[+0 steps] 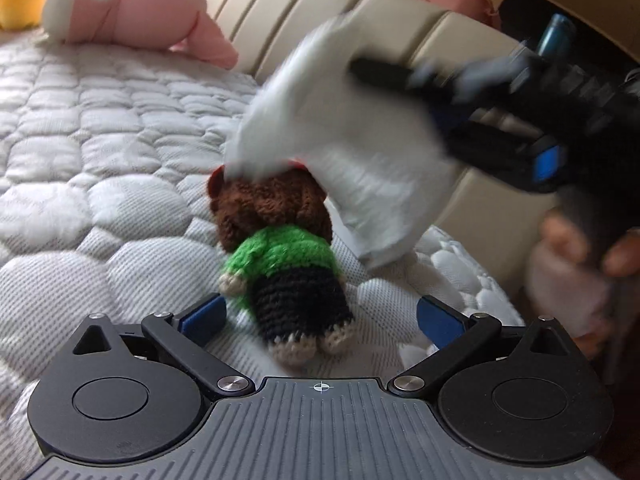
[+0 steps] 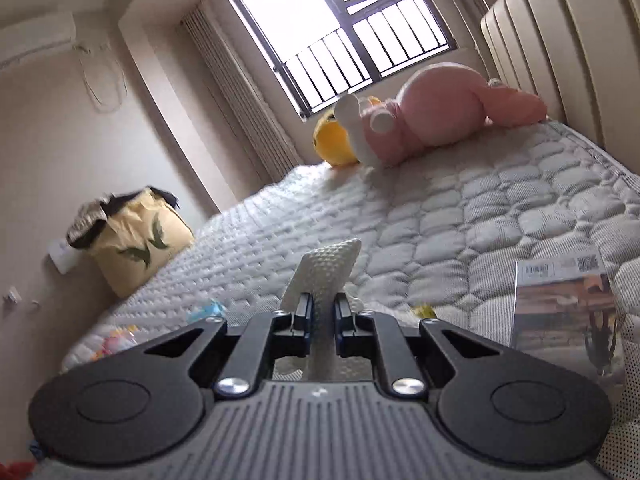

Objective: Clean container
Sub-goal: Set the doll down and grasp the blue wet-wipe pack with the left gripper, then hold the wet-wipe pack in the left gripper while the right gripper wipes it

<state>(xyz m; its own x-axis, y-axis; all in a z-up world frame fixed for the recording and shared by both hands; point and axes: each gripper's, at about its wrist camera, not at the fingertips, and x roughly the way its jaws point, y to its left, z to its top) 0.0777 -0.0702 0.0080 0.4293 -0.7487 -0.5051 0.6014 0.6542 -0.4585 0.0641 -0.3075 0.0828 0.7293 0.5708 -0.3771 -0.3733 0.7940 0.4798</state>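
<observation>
Left wrist view, quilted white mattress (image 1: pixel 100 160), blurred white cloth (image 1: pixel 344 128) clenched in the right gripper (image 1: pixel 404 80) over a crocheted doll (image 1: pixel 280 256), brown hair, green top, black trousers, lying between the spread-apart left gripper (image 1: pixel 320 320) fingers, near.

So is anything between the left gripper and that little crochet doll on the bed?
Nothing visible. The left gripper is open with the crochet doll lying between its fingers on the mattress. The white cloth held by the right gripper hangs over the doll's head, not in the gap.
</observation>
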